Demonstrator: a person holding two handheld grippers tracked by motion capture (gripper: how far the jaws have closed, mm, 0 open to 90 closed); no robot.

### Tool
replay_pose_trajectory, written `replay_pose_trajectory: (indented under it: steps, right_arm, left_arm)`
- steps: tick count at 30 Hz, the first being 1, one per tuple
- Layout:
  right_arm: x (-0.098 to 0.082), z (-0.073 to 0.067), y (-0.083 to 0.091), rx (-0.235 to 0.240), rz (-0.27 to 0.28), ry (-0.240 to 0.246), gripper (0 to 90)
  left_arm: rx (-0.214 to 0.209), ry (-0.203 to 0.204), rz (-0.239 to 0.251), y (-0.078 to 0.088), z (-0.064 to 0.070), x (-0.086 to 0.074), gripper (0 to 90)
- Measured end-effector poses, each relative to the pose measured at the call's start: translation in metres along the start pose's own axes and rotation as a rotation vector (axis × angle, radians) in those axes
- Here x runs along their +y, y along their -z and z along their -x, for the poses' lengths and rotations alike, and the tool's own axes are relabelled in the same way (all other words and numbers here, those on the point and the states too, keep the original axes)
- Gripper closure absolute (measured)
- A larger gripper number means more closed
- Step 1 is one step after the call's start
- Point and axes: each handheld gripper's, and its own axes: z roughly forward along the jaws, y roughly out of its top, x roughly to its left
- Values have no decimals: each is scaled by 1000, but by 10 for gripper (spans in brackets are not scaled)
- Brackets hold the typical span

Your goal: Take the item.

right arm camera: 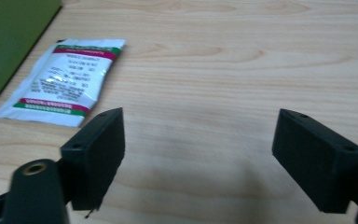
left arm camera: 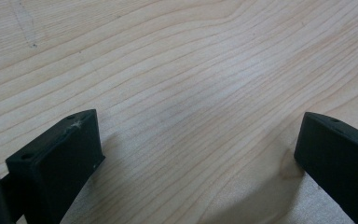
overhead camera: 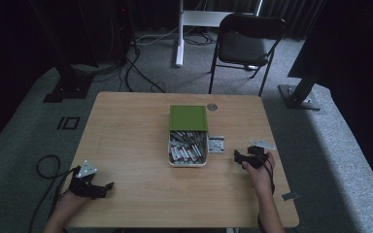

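- High view showed the right gripper (overhead camera: 243, 156) resting on the worktop (overhead camera: 126, 145) just right of a white sachet (overhead camera: 216, 144), which lay flat beside the open box (overhead camera: 188, 164) of similar sachets.
- Right gripper view had its fingers (right arm camera: 98, 154) spread wide with nothing between them, and the sachet (right arm camera: 63, 81) off to their left, near but not between them.
- Likely trouble: the sachet was thin and lay flat on the wood, so fingers closing from above might slide over it or push it against the green lid (right arm camera: 9, 42) rather than pinch it.
- Approaching off-centre could catch only a corner, and the packet might fold or slip out.
- The sachet looked white and glossy, with red and green bands at both ends and small print between; it appeared sealed and slightly creased.
- Left gripper (overhead camera: 108, 185) sat well apart at the near left of the worktop, its fingers (left arm camera: 56, 163) also wide and empty.
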Motion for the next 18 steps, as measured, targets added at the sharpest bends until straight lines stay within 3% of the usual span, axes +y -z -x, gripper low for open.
replay_pose_trajectory:
  steps: [18]
  right_arm:
    - [-21,22,26,-92,-10,-27,146]
  left_arm:
    - [0,1,0,0,0,0,14]
